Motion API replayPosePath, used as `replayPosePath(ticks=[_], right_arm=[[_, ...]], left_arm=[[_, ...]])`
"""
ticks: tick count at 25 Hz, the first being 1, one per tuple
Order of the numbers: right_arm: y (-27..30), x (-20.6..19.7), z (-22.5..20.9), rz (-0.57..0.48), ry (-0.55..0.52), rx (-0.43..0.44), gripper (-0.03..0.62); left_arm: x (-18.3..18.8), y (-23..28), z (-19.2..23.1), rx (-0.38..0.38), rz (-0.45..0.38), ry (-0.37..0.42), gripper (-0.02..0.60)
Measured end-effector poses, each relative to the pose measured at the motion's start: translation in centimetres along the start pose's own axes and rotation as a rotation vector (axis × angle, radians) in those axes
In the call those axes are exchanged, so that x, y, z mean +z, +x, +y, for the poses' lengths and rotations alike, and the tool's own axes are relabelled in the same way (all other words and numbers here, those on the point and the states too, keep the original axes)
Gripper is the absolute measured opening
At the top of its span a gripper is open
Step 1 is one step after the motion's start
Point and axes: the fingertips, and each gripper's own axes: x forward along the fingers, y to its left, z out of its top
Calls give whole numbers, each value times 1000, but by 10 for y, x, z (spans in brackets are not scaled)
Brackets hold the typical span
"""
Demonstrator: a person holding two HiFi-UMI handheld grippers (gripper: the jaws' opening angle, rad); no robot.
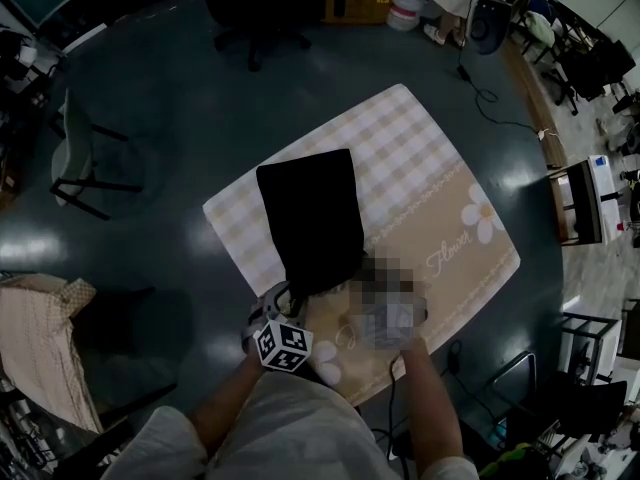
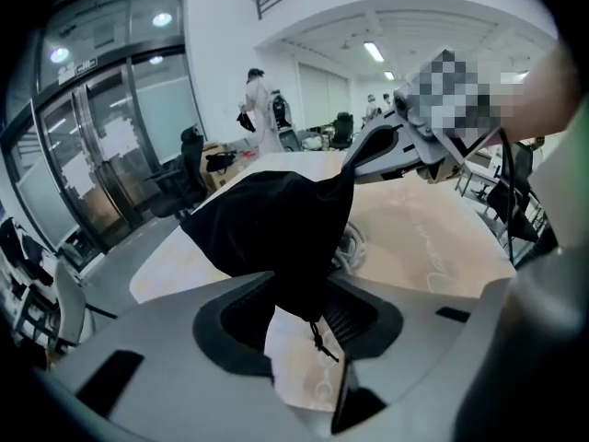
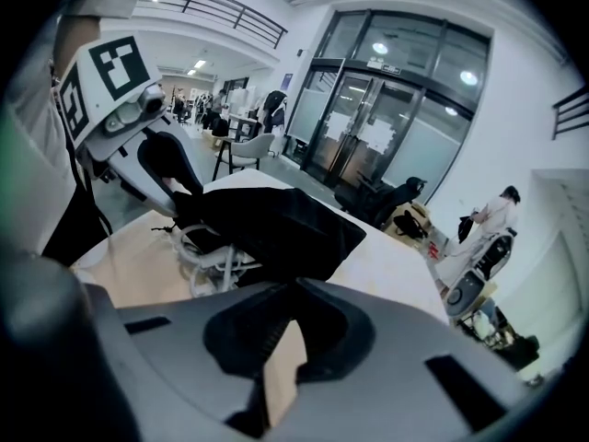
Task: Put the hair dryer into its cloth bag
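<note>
Left tongs (image 2: 304,330) gape around a hanging corner of the black cloth bag (image 1: 310,218); right tongs (image 3: 287,325) pinch its edge. It rests on the checked mat (image 1: 430,158) on the counter (image 1: 250,98), white cord (image 3: 207,261) at its mouth.

Black cloth bag (image 1: 310,218); beige-white checked mat (image 1: 400,148), daisy print; white cord (image 3: 198,251); dark grey table (image 1: 180,148).

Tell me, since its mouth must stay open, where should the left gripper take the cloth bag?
Likely the cloth bag at its mouth hem by the drawstring, approached from the person's side: that corner hangs between the jaws of the open left gripper, opposite the pinching right gripper.
</note>
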Motion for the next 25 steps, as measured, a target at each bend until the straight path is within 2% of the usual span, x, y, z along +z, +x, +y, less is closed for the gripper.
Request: replayPosePath(ticks=[2, 4, 5, 9, 14, 17, 19, 23, 25], right_arm=[[-1, 1, 9, 5, 23, 6, 21], [-2, -1, 11, 9, 54, 14, 21], [-3, -3, 9, 11, 74, 20, 21], [-9, -7, 15, -7, 196, 71, 21], [-23, 15, 21, -117, 390, 100, 20], [-29, 34, 35, -182, 499, 99, 20], [-35, 45, 36, -211, 512, 94, 20], [-58, 56, -7, -235, 482, 74, 20], [-63, 60, -12, -241, 475, 58, 20]], left_arm=[[-9, -2, 2, -1, 10, -17, 132], [-8, -1, 4, -23, -1, -33, 42], [-3, 0, 3, -41, -10, -38, 28], [11, -3, -1, -120, -48, -58, 20], [37, -16, -2, -202, -133, -148, 17], [34, -29, 1, -236, -184, -191, 16], [43, -38, 2, -258, -215, -199, 15], [102, -51, -2, -283, -266, -193, 15], [110, -56, 2, -276, -285, -179, 15]])
